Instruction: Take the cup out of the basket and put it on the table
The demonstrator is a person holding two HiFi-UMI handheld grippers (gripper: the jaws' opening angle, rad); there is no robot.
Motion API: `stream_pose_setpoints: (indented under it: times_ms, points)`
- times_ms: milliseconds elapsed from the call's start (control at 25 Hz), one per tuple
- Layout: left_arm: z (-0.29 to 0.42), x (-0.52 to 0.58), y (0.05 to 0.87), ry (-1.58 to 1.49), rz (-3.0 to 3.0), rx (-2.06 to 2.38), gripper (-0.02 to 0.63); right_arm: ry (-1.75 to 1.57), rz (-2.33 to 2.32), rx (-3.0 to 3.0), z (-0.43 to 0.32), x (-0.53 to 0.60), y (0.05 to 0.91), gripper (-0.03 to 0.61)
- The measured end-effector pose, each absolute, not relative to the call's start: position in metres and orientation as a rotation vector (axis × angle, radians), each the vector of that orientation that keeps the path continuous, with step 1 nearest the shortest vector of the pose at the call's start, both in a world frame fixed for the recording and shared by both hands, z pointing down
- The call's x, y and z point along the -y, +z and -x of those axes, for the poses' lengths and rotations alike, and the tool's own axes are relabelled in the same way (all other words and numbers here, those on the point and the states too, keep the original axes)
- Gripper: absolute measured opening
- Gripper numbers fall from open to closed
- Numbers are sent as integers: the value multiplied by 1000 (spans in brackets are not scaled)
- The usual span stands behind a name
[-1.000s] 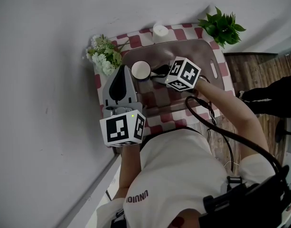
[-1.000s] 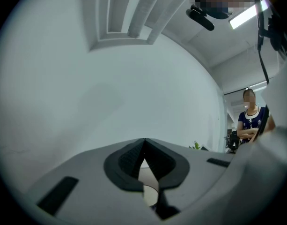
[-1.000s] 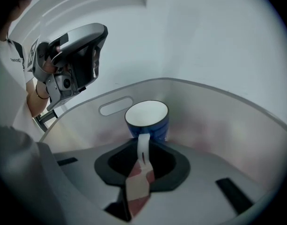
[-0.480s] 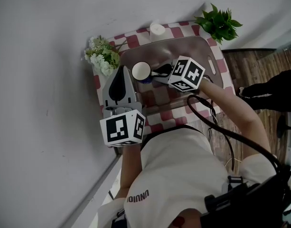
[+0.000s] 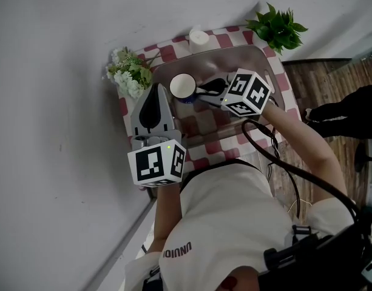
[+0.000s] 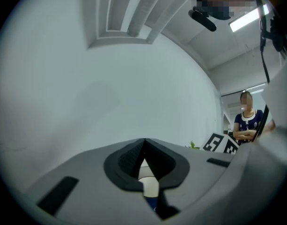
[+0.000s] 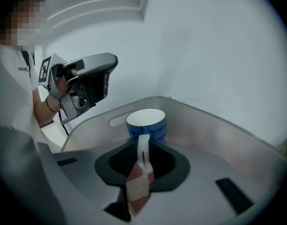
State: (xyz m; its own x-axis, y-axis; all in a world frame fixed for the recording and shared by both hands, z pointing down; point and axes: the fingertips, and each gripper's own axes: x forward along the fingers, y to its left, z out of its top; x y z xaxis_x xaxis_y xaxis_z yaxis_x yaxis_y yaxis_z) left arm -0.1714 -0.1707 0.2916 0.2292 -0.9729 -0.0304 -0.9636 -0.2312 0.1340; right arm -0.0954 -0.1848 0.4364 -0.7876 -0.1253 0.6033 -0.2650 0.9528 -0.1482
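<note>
A blue cup [image 5: 182, 86] with a white inside stands upright in the grey basket [image 5: 261, 62]. My right gripper [image 5: 201, 91] reaches in from the right and is shut on the cup's white handle [image 7: 143, 146]. In the right gripper view the cup [image 7: 146, 122] sits just beyond the jaws, with the basket's wall [image 7: 213, 125] curving round it. My left gripper [image 5: 155, 91] hovers at the basket's left, its jaws shut on nothing and pointing at the cup [image 6: 149, 188].
The red-and-white checked table [image 5: 205, 125] lies in front of the basket. White flowers [image 5: 128, 74] stand at its left corner, a green plant [image 5: 277, 29] at the back right, a small white pot [image 5: 198, 37] behind the basket. A person [image 6: 246, 123] stands far off.
My right gripper has drawn slightly to the right with the handle held. The cup has shifted only a little, and the left gripper has stayed in place.
</note>
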Motion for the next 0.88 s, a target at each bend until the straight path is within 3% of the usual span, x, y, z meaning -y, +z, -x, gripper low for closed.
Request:
stream_pose_setpoints:
  times_ms: [880]
  points:
    - [148, 182, 291, -146, -2451, 1830, 11, 290, -435, 2601, 61, 190, 386, 81]
